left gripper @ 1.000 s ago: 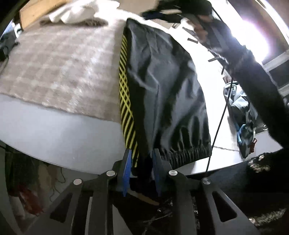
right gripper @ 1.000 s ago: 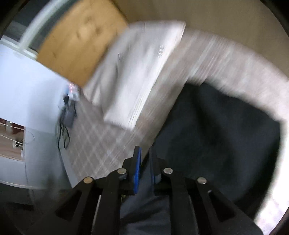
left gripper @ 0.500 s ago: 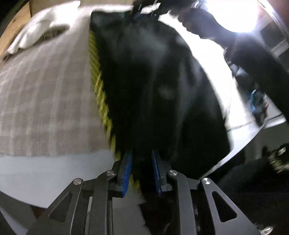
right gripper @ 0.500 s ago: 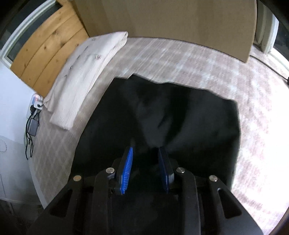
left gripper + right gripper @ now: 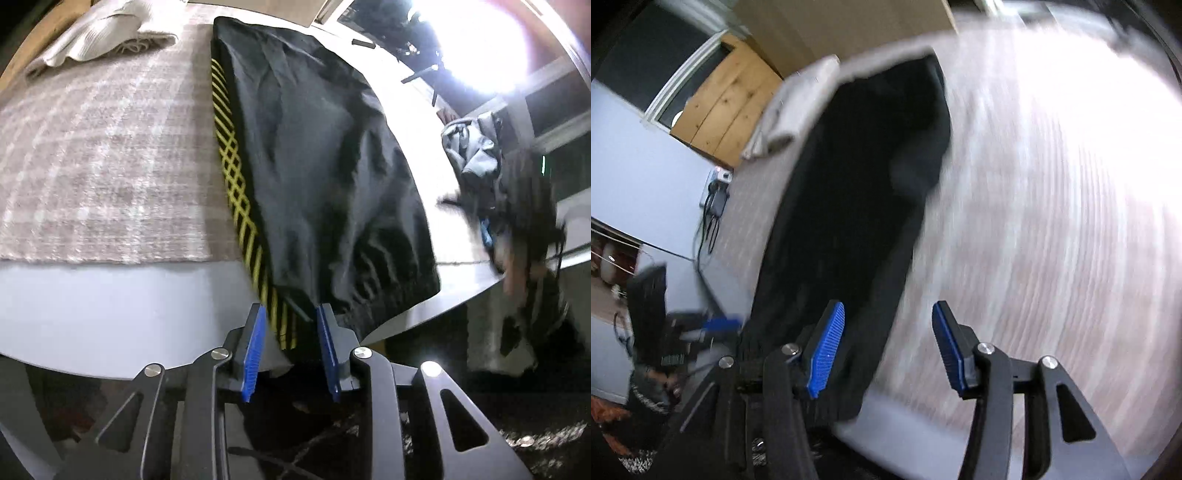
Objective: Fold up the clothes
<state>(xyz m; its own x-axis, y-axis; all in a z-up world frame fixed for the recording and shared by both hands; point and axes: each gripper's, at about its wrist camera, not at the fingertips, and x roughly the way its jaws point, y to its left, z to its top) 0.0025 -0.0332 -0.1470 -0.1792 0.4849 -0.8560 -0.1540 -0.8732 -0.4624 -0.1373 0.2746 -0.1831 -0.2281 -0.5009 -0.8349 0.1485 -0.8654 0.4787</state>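
Black shorts [image 5: 325,166] with a yellow lattice side stripe lie flat along a beige checked blanket [image 5: 92,147]; the waistband end hangs over the white front edge. My left gripper [image 5: 291,347] is at that edge. Its jaws stand partly apart around the striped waistband corner, and the cloth sits slack between them. In the blurred right wrist view the shorts [image 5: 857,206] appear as a long dark strip. My right gripper [image 5: 888,350] hovers wide open over their right edge and the blanket [image 5: 1052,221], with nothing between its fingers.
A folded white garment [image 5: 99,37] lies at the far left of the blanket, by a wooden board [image 5: 727,107]. Grey clothes [image 5: 472,147] are heaped beyond the right side. A person [image 5: 524,229] stands blurred at the right. Plugs and cables [image 5: 714,199] hang on the wall.
The right gripper has opened wide, let go of the shorts and swung to their side. The shorts now lie flat. The left jaws have widened slightly around the corner.
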